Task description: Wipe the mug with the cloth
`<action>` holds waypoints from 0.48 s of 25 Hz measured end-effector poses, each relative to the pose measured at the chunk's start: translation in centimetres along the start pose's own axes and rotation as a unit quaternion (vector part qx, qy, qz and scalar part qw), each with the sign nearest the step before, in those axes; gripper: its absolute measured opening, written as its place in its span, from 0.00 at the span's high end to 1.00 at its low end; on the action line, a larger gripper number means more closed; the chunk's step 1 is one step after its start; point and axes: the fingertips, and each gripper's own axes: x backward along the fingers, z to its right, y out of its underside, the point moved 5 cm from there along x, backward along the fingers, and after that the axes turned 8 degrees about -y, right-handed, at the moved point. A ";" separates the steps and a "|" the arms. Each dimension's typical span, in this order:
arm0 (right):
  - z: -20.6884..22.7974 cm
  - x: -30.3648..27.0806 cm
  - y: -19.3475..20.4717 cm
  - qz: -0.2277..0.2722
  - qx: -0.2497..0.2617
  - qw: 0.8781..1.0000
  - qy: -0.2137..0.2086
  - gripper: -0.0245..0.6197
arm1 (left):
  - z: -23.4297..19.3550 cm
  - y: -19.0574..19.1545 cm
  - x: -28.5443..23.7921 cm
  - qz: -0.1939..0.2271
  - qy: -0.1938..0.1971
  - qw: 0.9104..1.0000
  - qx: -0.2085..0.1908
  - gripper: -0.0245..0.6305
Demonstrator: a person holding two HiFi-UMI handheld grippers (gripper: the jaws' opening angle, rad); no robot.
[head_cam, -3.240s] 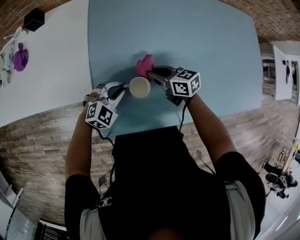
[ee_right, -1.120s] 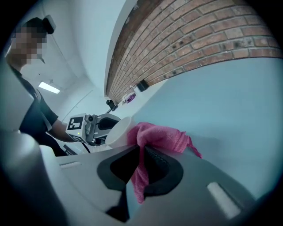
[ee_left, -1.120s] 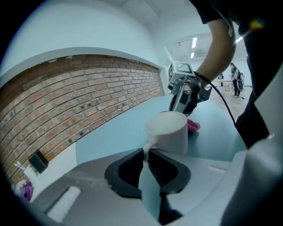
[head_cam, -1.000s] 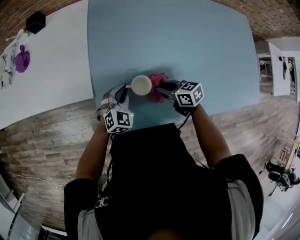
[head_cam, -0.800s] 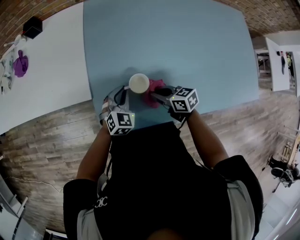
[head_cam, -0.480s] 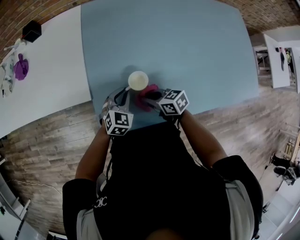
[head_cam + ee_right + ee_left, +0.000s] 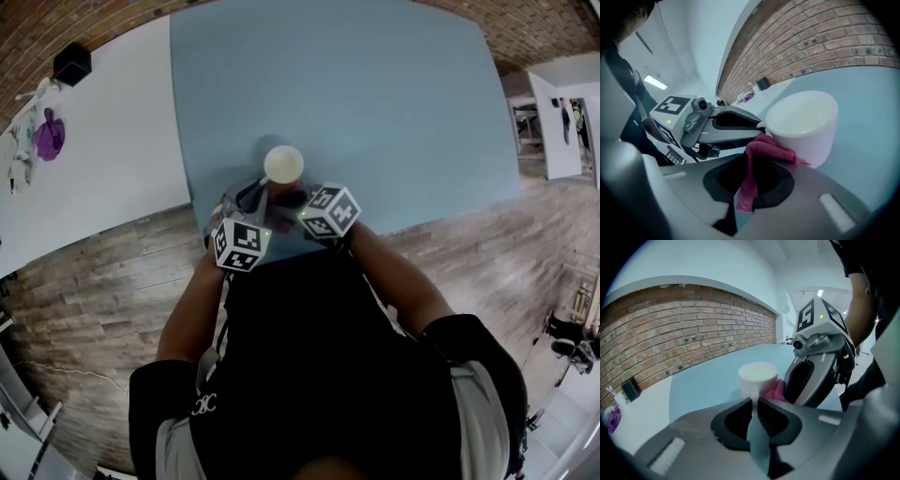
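Blue table (image 7: 394, 103); cloth (image 7: 776, 149) partly hidden within right tool (image 7: 749, 157)

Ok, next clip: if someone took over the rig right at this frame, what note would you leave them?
Left gripper: shut on the handle of the mug, steadying it.
Right gripper: shut on the pink cloth, which is bunched against the mug's side facing the person.
Mug: upright, towards the near edge of the blue table.
Done: both grips made, cloth touching the mug. How much is already wiped cannot be told.
Left: rub round the wall and rim, then let go of both.
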 end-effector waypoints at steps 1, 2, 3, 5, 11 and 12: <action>0.0 0.2 0.1 -0.002 0.004 1.000 0.004 0.90 | 0.0 0.0 0.0 0.003 0.004 1.000 0.007 0.89; 0.1 0.3 0.2 -0.003 0.008 1.000 0.008 0.90 | 0.0 0.1 0.0 0.005 0.006 1.000 0.016 0.89; 0.1 0.5 0.3 -0.003 0.011 1.000 0.013 0.90 | 0.0 0.1 0.1 0.007 0.008 1.000 0.027 0.88; 0.0 1.0 0.6 -0.001 0.013 1.000 0.019 0.90 | 0.0 0.3 0.4 0.013 0.014 0.998 0.052 0.88; -0.1 3.1 1.0 0.025 0.021 0.998 0.060 0.90 | -0.6 -0.6 3.0 0.072 0.032 0.993 0.083 0.81; -0.2 3.5 0.9 0.033 0.025 0.997 0.069 0.90 | -0.8 -0.6 3.5 0.082 0.026 0.992 0.089 0.81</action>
